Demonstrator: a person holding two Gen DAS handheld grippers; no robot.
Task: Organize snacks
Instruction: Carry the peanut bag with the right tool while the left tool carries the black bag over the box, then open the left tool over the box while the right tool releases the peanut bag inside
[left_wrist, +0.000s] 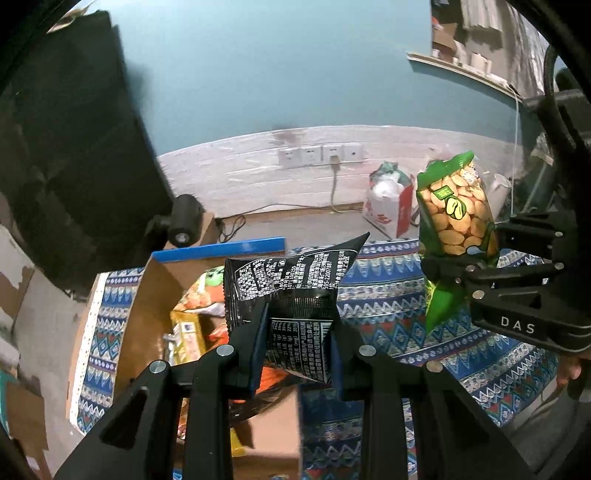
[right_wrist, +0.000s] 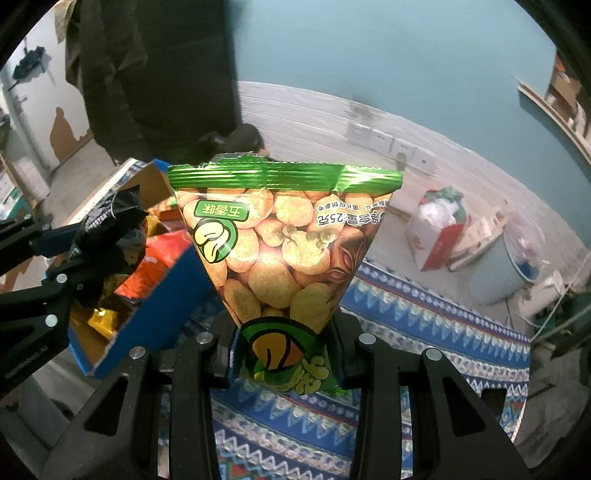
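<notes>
Left gripper (left_wrist: 297, 345) clamped on black snack packet (left_wrist: 291, 284), held above cardboard box (left_wrist: 147, 295) of snacks. Right gripper (right_wrist: 286, 354) clamped on lower end of green bean packet (right_wrist: 280, 243), raised upright over patterned cloth (right_wrist: 424, 332), beside box's right wall.

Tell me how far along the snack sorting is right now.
Partly done: several packets already lie in the cardboard box. In hand: the left gripper clamps a black snack packet above the box, and the right gripper holds a green bean-snack packet over the patterned cloth. Left: both packets need placing.
</notes>
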